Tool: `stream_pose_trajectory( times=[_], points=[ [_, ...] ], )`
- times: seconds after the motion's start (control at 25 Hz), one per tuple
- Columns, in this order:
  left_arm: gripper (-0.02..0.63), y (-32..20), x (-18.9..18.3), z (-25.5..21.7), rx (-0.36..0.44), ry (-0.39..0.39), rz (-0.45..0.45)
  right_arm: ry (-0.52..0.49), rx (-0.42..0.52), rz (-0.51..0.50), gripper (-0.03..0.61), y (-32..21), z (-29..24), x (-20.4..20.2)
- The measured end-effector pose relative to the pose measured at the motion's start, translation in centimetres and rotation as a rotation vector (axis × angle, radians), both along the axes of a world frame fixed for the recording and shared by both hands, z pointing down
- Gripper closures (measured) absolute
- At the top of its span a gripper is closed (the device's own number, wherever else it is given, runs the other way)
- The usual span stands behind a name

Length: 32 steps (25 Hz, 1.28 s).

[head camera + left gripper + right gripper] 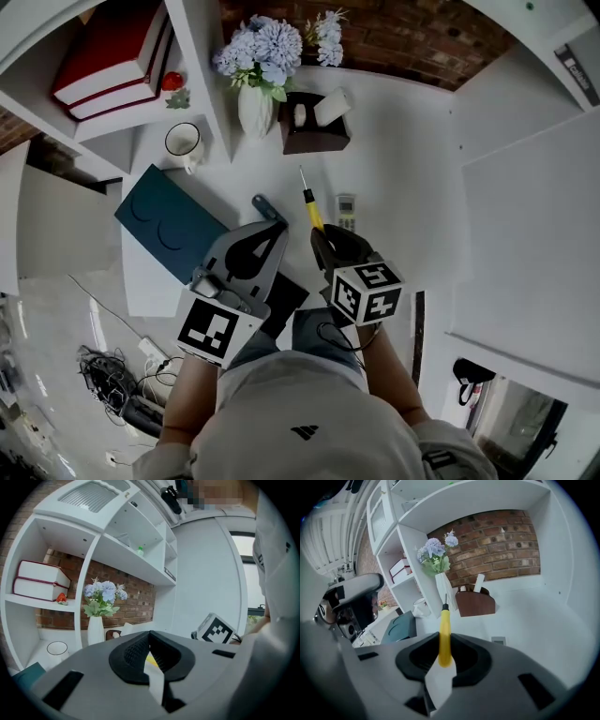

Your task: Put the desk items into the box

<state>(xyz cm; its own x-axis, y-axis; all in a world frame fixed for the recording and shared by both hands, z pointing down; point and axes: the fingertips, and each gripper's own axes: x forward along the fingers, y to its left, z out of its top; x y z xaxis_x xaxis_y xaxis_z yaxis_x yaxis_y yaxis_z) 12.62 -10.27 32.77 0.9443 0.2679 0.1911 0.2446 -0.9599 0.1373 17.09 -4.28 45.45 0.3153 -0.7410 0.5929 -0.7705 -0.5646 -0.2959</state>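
**Carry step: screwdriver held in the right claw, not yet at the box.**

We note the right claw (444,641) pinching the lower end of the screwdriver (445,630) by its yellow handle. The dark tip points forward beyond the jaw tips, and the tool is clear of the table (403,178). The left claw (150,635) is pressed together with nothing in it, just beside the right one. The brown box (314,139) stands at the back of the table beside the vase (253,111), well ahead of the tool tip. We judge the next move to be a forward carry over the box, tip lowered into the opening, then release. A remote (346,212) lies on the table, likely next.
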Motion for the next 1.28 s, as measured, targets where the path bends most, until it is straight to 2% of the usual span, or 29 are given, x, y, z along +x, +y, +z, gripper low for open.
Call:
stream_pose_trajectory(
  times=[0.36,0.92,1.28],
  points=[
    [0.601,-1.3,-2.0,-0.5,0.014,-0.002,-0.213,0.016,0.045,-0.205,0.494,-2.8,-1.8,-0.3],
    [0.601,-1.8,-7.3,-0.8,0.035,-0.001,-0.56,0.003,0.105,-0.559,0.494,-6.4,-2.7,-4.8],
    [0.601,0.1,-9.2,-0.4,0.048,-0.003,-0.724,-0.006,0.133,-0.737,0.494,-6.1,-3.1,-7.2]
  ],
)
